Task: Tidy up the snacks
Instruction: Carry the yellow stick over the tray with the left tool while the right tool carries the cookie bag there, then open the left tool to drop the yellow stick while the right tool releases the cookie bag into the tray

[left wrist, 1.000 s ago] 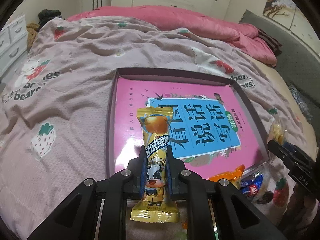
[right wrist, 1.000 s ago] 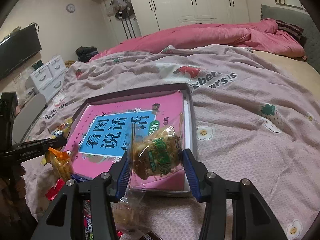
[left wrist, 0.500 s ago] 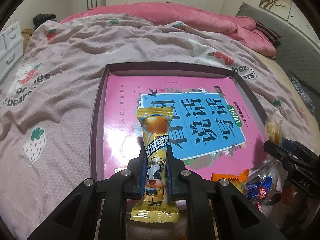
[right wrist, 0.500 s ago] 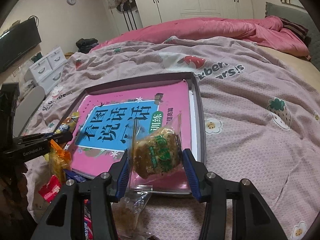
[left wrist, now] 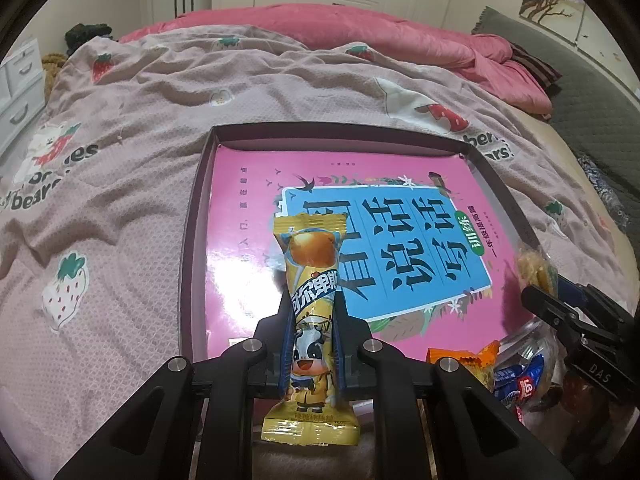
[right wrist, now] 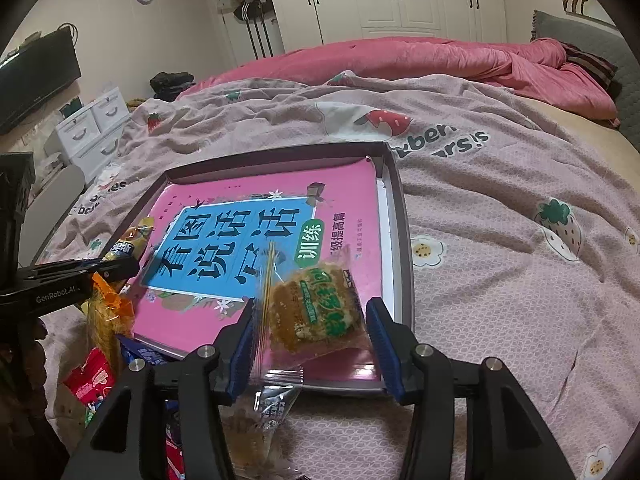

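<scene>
Both tongs loaded: left tongs [left wrist: 311, 344] clamped on yellow snack bar [left wrist: 312, 308], right tongs [right wrist: 310, 320] gripping clear cracker packet [right wrist: 316, 308]. Tray [left wrist: 192, 248] has no snacks yet, pile [right wrist: 96, 376] near edge left.

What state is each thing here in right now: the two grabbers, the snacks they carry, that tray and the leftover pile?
left gripper: shut on yellow snack stick.
yellow snack stick: sealed, upright, held over the tray.
right gripper: clamping clear cake packet.
clear cake packet: sealed, tilted, held over the tray's near edge.
tray: open, pink book lying flat inside.
loose snacks: piled beside the tray.
</scene>
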Action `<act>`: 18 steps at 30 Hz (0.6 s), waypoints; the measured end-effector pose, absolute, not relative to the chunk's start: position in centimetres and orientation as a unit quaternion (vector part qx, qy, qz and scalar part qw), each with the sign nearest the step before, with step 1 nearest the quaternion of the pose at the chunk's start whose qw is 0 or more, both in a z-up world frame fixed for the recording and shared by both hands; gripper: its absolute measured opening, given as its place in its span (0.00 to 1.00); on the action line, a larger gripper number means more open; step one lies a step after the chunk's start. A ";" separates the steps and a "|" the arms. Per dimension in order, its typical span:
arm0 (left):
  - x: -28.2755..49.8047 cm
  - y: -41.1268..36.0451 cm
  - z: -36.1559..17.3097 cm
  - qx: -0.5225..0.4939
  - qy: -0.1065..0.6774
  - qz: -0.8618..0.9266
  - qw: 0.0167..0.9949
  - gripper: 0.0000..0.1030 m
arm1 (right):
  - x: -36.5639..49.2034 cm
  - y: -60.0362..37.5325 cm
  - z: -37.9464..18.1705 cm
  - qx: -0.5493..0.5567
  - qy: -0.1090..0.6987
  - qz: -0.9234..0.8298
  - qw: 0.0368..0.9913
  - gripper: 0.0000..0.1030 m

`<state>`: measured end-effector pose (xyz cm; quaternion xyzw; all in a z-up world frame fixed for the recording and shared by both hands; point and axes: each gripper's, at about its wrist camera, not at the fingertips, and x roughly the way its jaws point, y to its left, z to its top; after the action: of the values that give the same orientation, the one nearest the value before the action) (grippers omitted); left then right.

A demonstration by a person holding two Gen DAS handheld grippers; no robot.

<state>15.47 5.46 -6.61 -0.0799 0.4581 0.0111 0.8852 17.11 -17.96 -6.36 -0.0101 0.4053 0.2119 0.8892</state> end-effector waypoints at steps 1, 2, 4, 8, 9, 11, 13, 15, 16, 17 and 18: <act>15.5 5.5 -6.6 -0.080 0.458 0.011 0.885 0.16 | 17.0 -17.9 -6.3 -0.012 0.404 0.212 0.890 0.52; 15.4 5.5 -6.6 -0.081 0.458 0.011 0.885 0.16 | 17.0 -17.9 -6.3 -0.012 0.403 0.212 0.890 0.53; 15.4 5.5 -6.6 -0.081 0.459 0.010 0.885 0.16 | 16.9 -17.9 -6.1 -0.014 0.399 0.215 0.891 0.55; 15.4 5.5 -6.5 -0.077 0.458 0.013 0.885 0.18 | 16.7 -17.7 -6.0 -0.021 0.396 0.217 0.892 0.57; 15.4 5.5 -6.5 -0.077 0.459 0.015 0.885 0.19 | 16.6 -17.7 -6.0 -0.021 0.395 0.217 0.892 0.57; 15.4 5.7 -6.6 -0.078 0.459 0.016 0.885 0.22 | 16.6 -17.7 -5.8 -0.021 0.391 0.219 0.894 0.57; 15.4 5.8 -6.4 -0.080 0.458 0.017 0.885 0.29 | 16.5 -17.7 -5.6 -0.019 0.386 0.220 0.895 0.60; 15.3 6.0 -6.3 -0.086 0.456 0.016 0.886 0.35 | 16.5 -17.8 -5.5 -0.017 0.385 0.220 0.896 0.61; 15.3 6.0 -6.1 -0.086 0.454 0.017 0.887 0.37 | 16.5 -17.9 -5.5 -0.017 0.385 0.219 0.896 0.61; 15.3 6.0 -6.1 -0.086 0.454 0.016 0.887 0.37 | 16.5 -17.9 -5.5 -0.016 0.384 0.218 0.897 0.62; 15.2 6.0 -6.0 -0.086 0.453 0.016 0.887 0.37 | 16.5 -18.0 -5.4 -0.014 0.384 0.218 0.897 0.62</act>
<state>15.20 5.97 -6.02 -0.0859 0.4527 0.0158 0.8874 16.52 -18.02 -5.44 -0.0141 0.3841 0.2176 0.8972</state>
